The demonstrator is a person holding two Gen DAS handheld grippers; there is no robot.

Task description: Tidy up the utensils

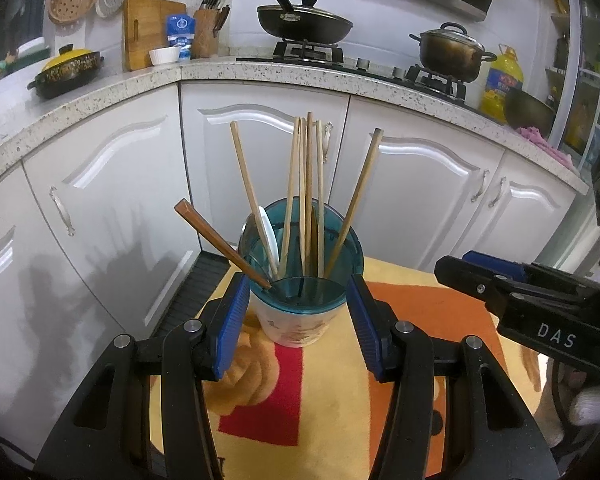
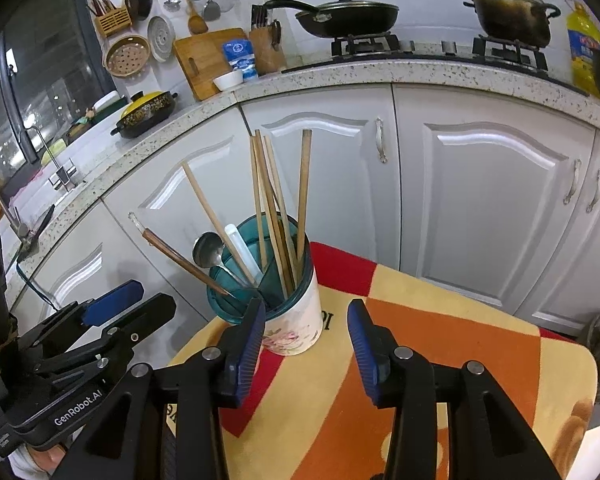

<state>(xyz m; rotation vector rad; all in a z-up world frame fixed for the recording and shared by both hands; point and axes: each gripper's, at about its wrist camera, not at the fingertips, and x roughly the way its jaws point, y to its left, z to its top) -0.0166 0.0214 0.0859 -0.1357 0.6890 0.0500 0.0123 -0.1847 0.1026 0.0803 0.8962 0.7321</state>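
The utensil holder, top-heavy with stiff, light chopsticks, stands at the table's far-left corner between the spread left gripper; grasp its cup low. The right gripper gapes empty.

My right claw is open with nothing in it. The cup of chopsticks stands in the middle, just by my left blue pad. My other claw is at the lower left.
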